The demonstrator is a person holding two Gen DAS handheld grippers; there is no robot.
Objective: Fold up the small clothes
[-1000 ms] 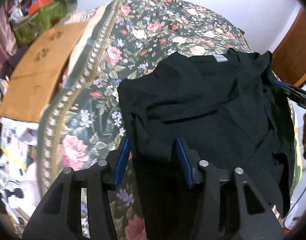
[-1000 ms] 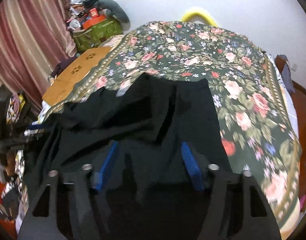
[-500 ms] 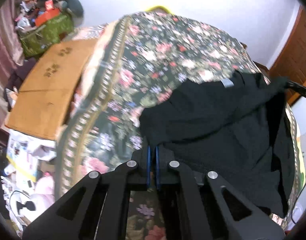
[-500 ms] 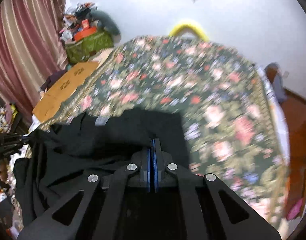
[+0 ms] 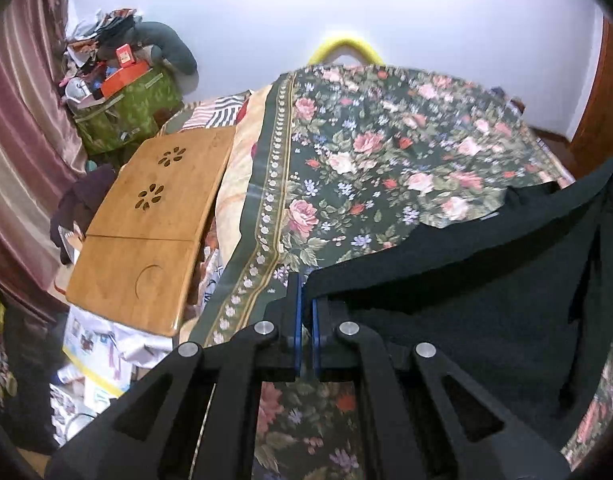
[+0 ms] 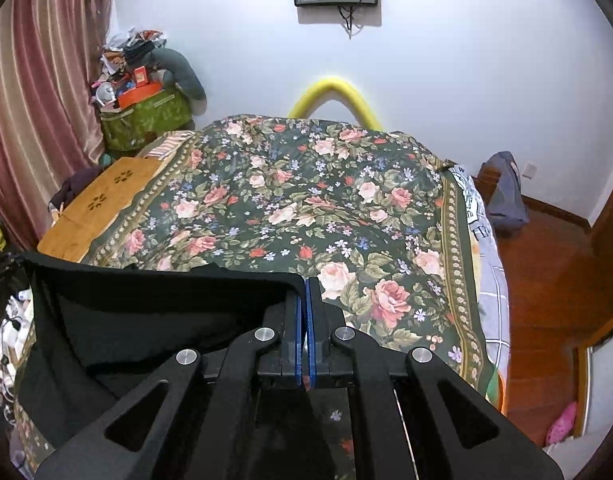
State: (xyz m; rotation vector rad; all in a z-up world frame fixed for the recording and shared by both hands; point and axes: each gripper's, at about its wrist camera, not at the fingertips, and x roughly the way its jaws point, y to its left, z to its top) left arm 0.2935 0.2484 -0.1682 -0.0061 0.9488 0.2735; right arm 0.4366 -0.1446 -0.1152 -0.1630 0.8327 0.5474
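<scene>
A black shirt (image 5: pixel 486 292) hangs stretched between my two grippers above the floral bedspread (image 5: pixel 366 168). My left gripper (image 5: pixel 304 300) is shut on the shirt's left corner, and the cloth runs off to the right. My right gripper (image 6: pixel 305 300) is shut on the shirt's (image 6: pixel 154 312) right corner, and the taut top edge runs off to the left. The far part of the shirt still rests on the bedspread (image 6: pixel 306 200). The lower part of the shirt is hidden behind the gripper bodies.
A wooden lap table (image 5: pixel 154 224) lies left of the bed. A green bag (image 5: pixel 122 108) piled with clutter stands at the back left by a curtain (image 6: pixel 34 100). A yellow curved tube (image 6: pixel 334 92) leans at the wall. Wooden floor (image 6: pixel 546 280) is right.
Both grippers closed on the shirt's near corners and lifted them off the bedspread. The shirt now hangs stretched between them, and more of the bed shows.
</scene>
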